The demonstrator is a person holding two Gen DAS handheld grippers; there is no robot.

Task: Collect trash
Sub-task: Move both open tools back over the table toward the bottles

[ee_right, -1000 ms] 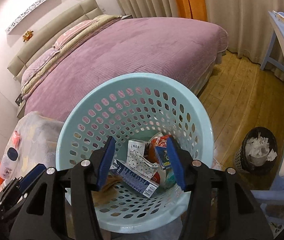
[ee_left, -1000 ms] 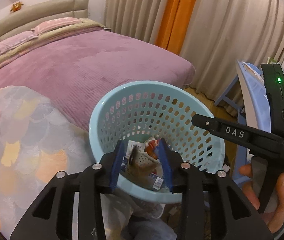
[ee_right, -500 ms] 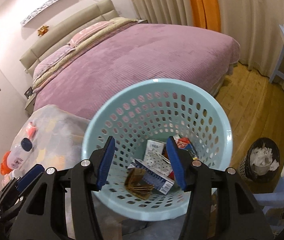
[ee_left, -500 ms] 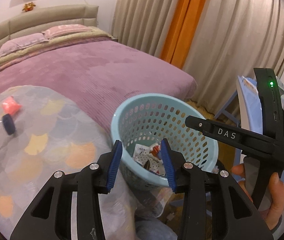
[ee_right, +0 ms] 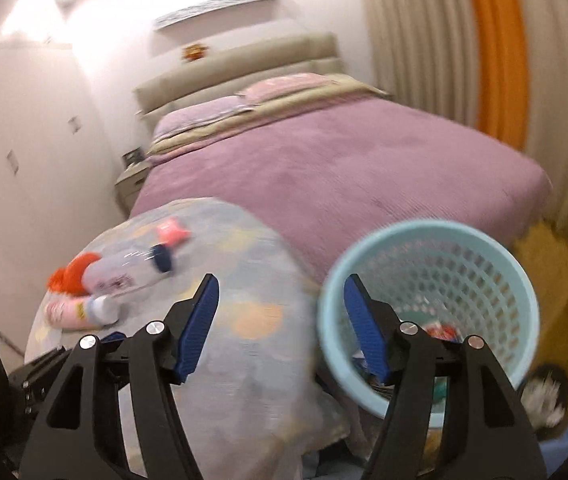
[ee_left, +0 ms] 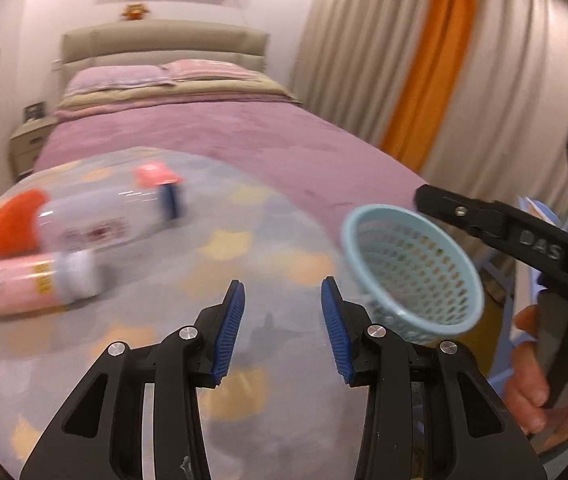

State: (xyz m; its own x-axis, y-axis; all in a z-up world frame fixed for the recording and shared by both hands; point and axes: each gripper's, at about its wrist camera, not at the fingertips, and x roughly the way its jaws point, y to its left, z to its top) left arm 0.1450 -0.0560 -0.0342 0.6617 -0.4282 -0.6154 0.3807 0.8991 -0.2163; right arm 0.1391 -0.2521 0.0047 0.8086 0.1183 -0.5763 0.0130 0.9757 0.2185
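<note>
Pale blue plastic makes up the perforated basket (ee_right: 444, 264), which stands at the right edge of the round tabletop (ee_left: 267, 248), between it and the purple bed (ee_right: 344, 168); scraps of trash (ee_right: 442, 332) lie in its bottom, blurred and partly hidden behind the right hand-held gripper (ee_right: 279, 324); that gripper has its blue pads spread wide with nothing between them, its right finger in front of the basket's near rim; the left hand-held gripper (ee_left: 281, 326) also stands parted and empty, hovering over the patterned cloth on the tabletop; on the far left part of the cloth lie a clear bottle with a dark blue cap (ee_left: 107, 216), a pink can with a white cap (ee_left: 31, 284) just in front of it, an orange object (ee_left: 1, 228) at the bottle's base, and a small pink packet (ee_left: 153, 174) beyond the cap; all are smeared by motion blur, so their labels cannot be read; in the left wrist view the right hand-held gripper's black body crosses above the basket, with the person's hand (ee_left: 544, 380) on its handle; beige and orange curtains (ee_right: 496, 52) hang behind the bed.
</note>
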